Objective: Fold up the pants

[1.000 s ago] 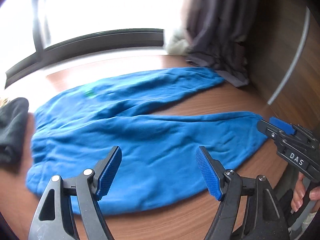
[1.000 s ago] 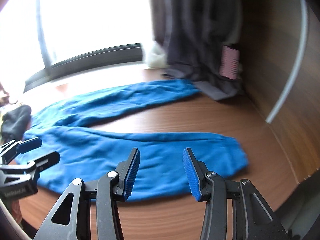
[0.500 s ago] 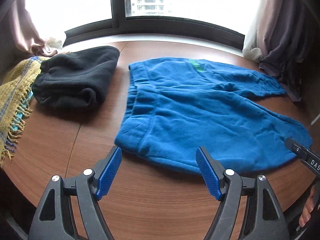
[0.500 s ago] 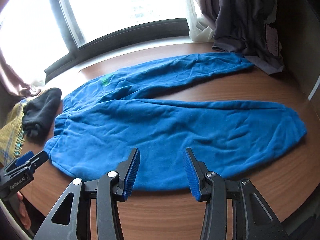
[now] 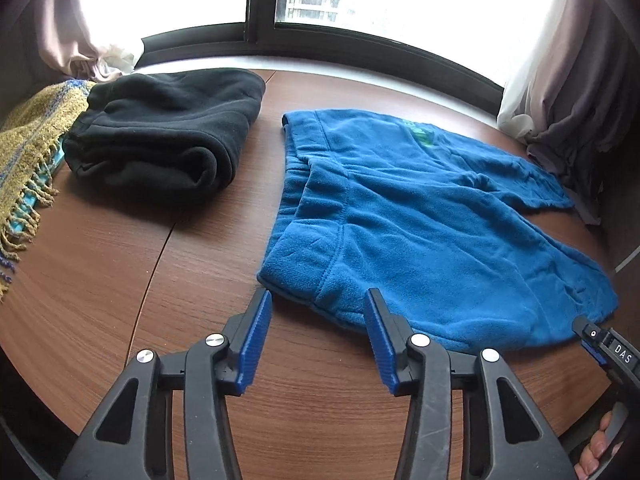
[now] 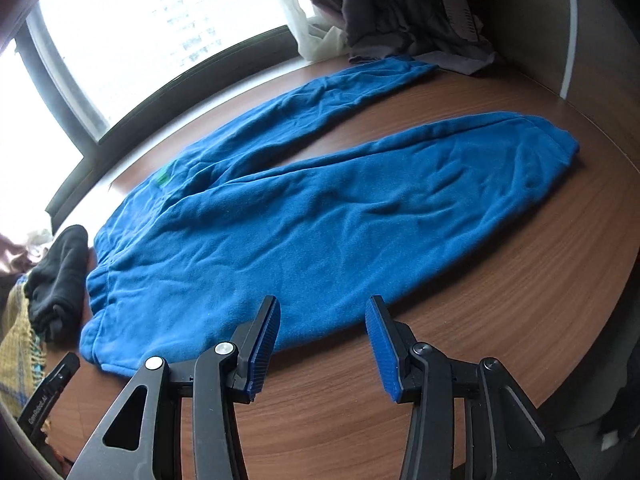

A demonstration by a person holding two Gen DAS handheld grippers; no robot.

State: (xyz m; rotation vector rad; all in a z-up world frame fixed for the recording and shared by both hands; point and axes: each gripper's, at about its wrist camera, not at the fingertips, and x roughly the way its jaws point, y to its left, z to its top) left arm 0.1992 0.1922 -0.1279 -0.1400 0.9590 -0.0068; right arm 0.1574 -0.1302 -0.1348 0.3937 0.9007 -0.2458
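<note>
Blue fleece pants [image 5: 420,220] lie flat on the wooden table [image 5: 120,280], waistband to the left and both legs spread toward the right [image 6: 300,220]. My left gripper [image 5: 317,294] hovers at the near waistband corner. Its jaws are closing, the blue pads are still apart, and the corner lies just ahead of the tips, not pinched. My right gripper [image 6: 323,302] stands open at the near edge of the front leg with nothing between its pads. Each gripper shows at the rim of the other's view: the right one [image 5: 608,344] and the left one [image 6: 52,388].
A folded black garment [image 5: 168,132] lies left of the waistband, with a yellow fringed blanket [image 5: 28,152] beyond it. Grey curtains [image 5: 580,92] hang over the far right of the table by the window. The table's curved front edge runs just below both grippers.
The left view swung from the near leg to the waistband corner and came closer; its jaws have narrowed. The right gripper rolled and dropped nearer the front leg's edge, its gap unchanged.
</note>
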